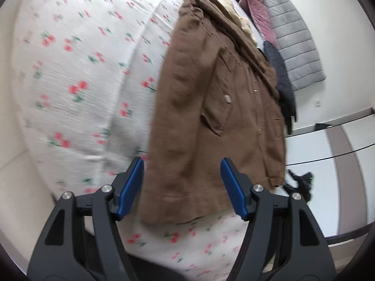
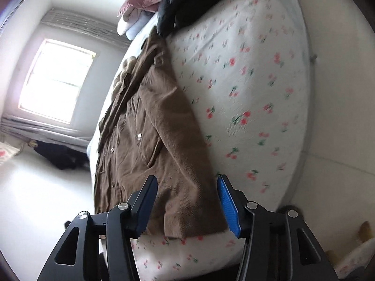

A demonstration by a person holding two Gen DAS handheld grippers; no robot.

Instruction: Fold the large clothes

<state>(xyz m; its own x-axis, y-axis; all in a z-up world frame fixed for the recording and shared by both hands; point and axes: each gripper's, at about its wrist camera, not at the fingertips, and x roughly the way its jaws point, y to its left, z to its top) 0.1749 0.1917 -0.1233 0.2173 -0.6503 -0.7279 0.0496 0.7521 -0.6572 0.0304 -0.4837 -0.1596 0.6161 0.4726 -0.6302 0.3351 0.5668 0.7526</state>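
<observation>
Cherry-print bedsheet [image 1: 70,70] under brown jacket [image 1: 211,117], piled clothes [image 2: 164,2] beyond.

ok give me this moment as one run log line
task: fold large clothes | brown jacket flat on cherry-print bed sheet | left claw open near hem, holds nothing | right claw open near hem, holds nothing

- Brown jacket [image 2: 152,145] lying flat on cherry-print bed [image 2: 257,93], hem toward six o'clock.
- Right hand-held gripper [image 2: 187,201] at six o'clock, jaws apart, over the hem.
- Piled clothes [image 2: 164,2] at twelve o'clock; window [image 2: 56,79] at nine.
</observation>
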